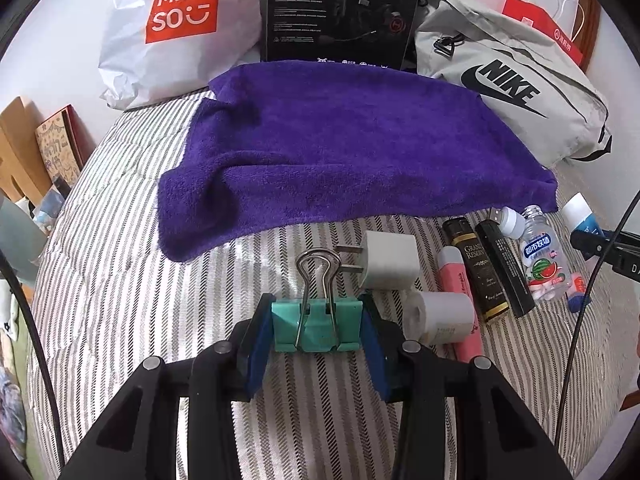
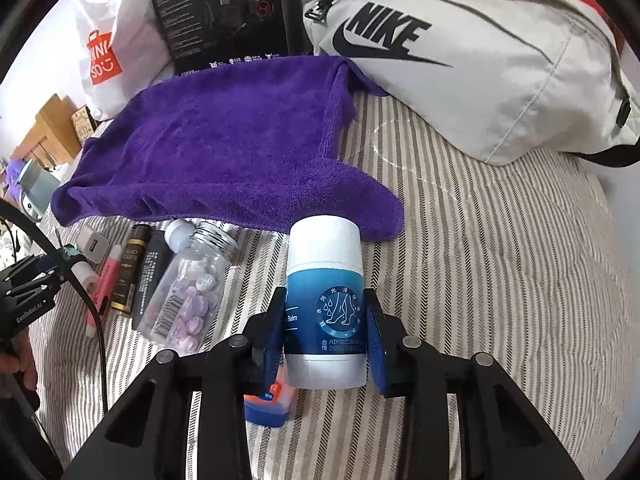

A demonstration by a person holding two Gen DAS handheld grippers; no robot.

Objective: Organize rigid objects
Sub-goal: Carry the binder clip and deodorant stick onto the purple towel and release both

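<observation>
My left gripper (image 1: 318,330) is shut on a teal binder clip (image 1: 318,326), held just above the striped bed. Right of it lie a white charger plug (image 1: 386,260), a white roll (image 1: 440,318), a pink highlighter (image 1: 460,300), two dark tubes (image 1: 486,276), a small USB light (image 1: 510,220) and a clear candy bottle (image 1: 544,256). My right gripper (image 2: 326,340) is shut on a blue and white balm stick (image 2: 325,308), upright between the pads. The candy bottle (image 2: 188,292) lies to its left. A blue and orange item (image 2: 268,404) lies under the right gripper.
A purple towel (image 1: 340,148) is spread across the bed behind the objects. Behind it stand a Miniso bag (image 1: 176,28), a black box (image 1: 340,8) and a grey Nike bag (image 1: 512,92). Striped bedding (image 2: 500,280) stretches to the right of the balm stick.
</observation>
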